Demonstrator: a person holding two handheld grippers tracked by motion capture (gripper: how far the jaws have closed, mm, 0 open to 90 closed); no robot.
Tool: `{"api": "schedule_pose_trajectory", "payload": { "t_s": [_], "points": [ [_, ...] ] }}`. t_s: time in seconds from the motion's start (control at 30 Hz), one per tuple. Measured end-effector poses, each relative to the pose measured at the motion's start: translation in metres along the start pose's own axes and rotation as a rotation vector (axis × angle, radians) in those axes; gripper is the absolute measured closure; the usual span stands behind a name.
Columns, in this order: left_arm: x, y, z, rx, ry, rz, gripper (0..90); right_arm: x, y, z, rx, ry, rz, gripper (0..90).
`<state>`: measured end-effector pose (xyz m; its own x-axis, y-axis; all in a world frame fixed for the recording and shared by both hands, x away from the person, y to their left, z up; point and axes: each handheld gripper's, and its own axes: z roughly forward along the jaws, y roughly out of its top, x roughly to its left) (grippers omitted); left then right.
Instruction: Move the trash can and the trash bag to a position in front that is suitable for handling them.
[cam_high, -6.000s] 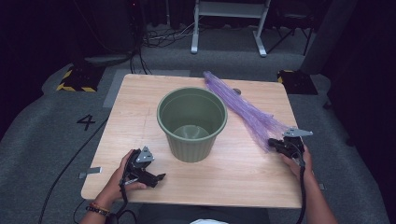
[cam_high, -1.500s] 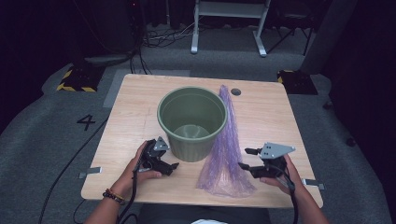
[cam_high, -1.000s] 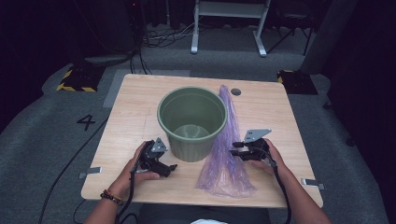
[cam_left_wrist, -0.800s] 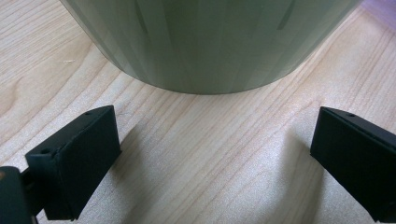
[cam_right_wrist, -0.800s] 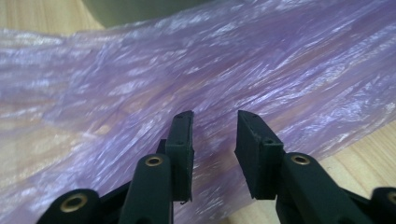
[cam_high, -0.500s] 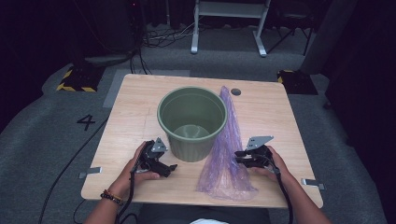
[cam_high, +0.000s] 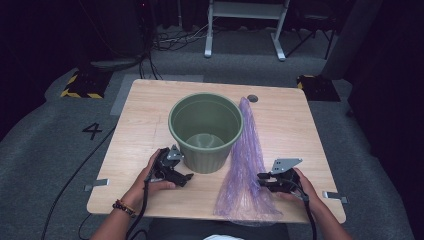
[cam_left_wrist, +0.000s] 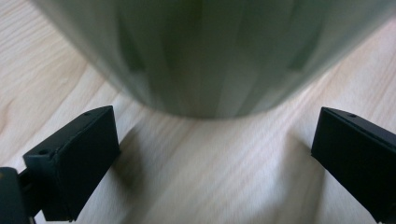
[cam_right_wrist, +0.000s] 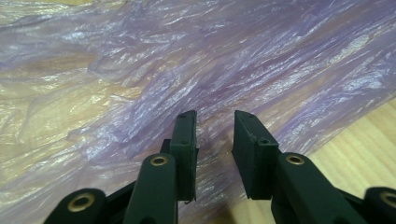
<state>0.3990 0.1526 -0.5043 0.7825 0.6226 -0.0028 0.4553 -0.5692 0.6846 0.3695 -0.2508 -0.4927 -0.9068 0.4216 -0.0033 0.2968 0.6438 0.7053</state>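
A green plastic bucket (cam_high: 206, 131) stands upright in the middle of the wooden table (cam_high: 295, 130). A crumpled purple plastic bag (cam_high: 246, 170) lies stretched along the bucket's right side, fanning out toward the near edge. My left gripper (cam_high: 186, 176) rests on the table at the bucket's near left; its jaws stand wide open toward the bucket's base (cam_left_wrist: 205, 51). My right gripper (cam_high: 261, 181) lies at the bag's right edge and points left at it. Its jaws have just been closing to a narrow gap (cam_right_wrist: 214, 126) over the bag (cam_right_wrist: 140, 70), with no film pinched between the pads.
A round cable hole (cam_high: 252, 98) sits near the table's far edge by the bag's tip. Bare wood (cam_high: 305, 150) lies to the right of the bag. Cables (cam_high: 170, 40) and a metal frame (cam_high: 245, 20) stand on the floor beyond the table.
My right gripper has slid toward the near edge of the table along the bag's right side, and its jaws have narrowed. The left gripper and the bucket have stayed put.
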Motion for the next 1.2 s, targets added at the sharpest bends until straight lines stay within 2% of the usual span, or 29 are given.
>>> {"api": "schedule_pose_trajectory", "payload": {
  "t_s": [0.17, 0.4, 0.5, 0.6, 0.63, 0.67, 0.73, 0.87, 1.0, 1.07, 1.1, 1.2],
  "points": [
    [0.003, 0.007, 0.006, -0.010, -0.010, 0.021, 4.2, 0.006, -0.002, -0.003, 0.009, -0.003, -0.005, 69.8],
    [-0.001, 0.032, 0.028, -0.012, -0.015, 0.031, 5.3, 0.013, 0.001, -0.001, 0.015, -0.018, -0.008, 69.6],
    [-0.004, 0.039, 0.035, -0.010, -0.007, 0.018, 5.3, 0.015, 0.005, 0.004, 0.008, -0.012, -0.003, 69.2],
    [-0.008, 0.039, 0.033, -0.003, -0.006, 0.007, 8.1, 0.017, 0.011, 0.010, 0.007, -0.007, -0.017, 67.5],
    [-0.011, 0.038, 0.029, 0.003, -0.011, 0.002, 12.4, 0.018, 0.012, 0.011, 0.007, -0.008, -0.021, 66.5],
    [-0.014, 0.036, 0.025, 0.001, -0.036, 0.003, 17.3, 0.019, 0.014, 0.013, 0.008, -0.009, -0.020, 65.7],
    [-0.021, 0.033, 0.015, -0.004, -0.120, 0.005, 16.3, 0.019, 0.017, 0.016, 0.008, -0.010, -0.023, 65.6],
    [-0.043, 0.030, -0.006, -0.076, -0.219, 0.036, 16.4, 0.021, 0.022, 0.021, 0.009, -0.006, -0.036, 65.9],
    [-0.069, 0.030, -0.005, -0.064, -0.298, 0.062, 15.9, 0.023, 0.027, 0.026, 0.010, -0.005, -0.034, 65.7],
    [-0.082, 0.031, 0.001, -0.039, -0.309, 0.076, 15.8, 0.025, 0.031, 0.029, 0.011, -0.011, -0.027, 65.4],
    [-0.088, 0.031, 0.004, -0.020, -0.300, 0.082, 15.8, 0.026, 0.032, 0.031, 0.008, -0.010, -0.030, 64.6],
    [-0.101, 0.030, 0.013, 0.040, -0.231, 0.141, 15.9, 0.028, 0.037, 0.037, 0.004, -0.016, -0.017, 60.2]
  ]
}}
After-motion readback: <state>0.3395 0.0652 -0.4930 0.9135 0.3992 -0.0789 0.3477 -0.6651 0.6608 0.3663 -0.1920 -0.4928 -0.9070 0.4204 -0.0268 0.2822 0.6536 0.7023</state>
